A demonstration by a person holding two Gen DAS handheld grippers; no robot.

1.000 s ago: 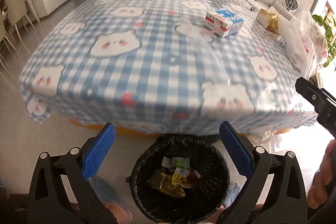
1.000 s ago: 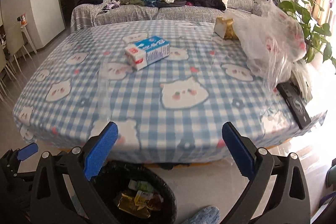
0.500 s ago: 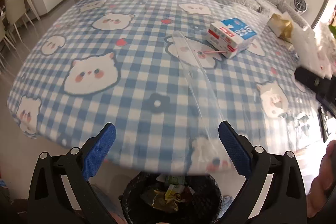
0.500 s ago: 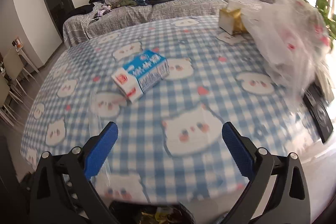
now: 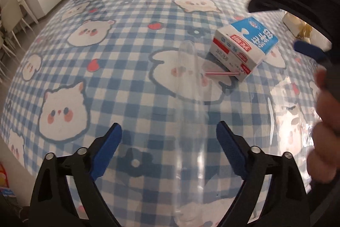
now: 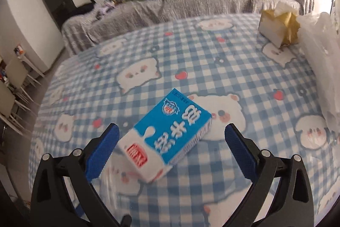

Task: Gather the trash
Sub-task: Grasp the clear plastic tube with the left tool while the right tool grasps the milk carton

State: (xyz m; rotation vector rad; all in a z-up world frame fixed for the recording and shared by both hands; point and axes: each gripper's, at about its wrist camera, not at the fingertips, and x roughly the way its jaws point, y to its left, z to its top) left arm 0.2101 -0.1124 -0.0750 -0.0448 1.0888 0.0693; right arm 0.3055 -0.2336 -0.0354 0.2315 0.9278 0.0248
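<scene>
A blue-and-white milk carton lies on its side on the checked tablecloth. My right gripper hangs over it, jaws wide open on either side, pads not touching it. In the left wrist view the carton is at the right with its striped straw sticking out. A long clear plastic wrapper lies flat from beside the carton towards my left gripper. That gripper's jaws are closing with the wrapper's near end between them, pads apart. One blue pad of the right gripper shows past the carton.
A gold tissue box and a crumpled clear plastic bag stand at the table's far right. A grey sofa piled with clothes is behind the table. A hand is at the right edge of the left wrist view.
Both grippers have moved forward from above the bin to over the table, and the bin has left both views. The right gripper now straddles the carton. The left jaws have narrowed.
</scene>
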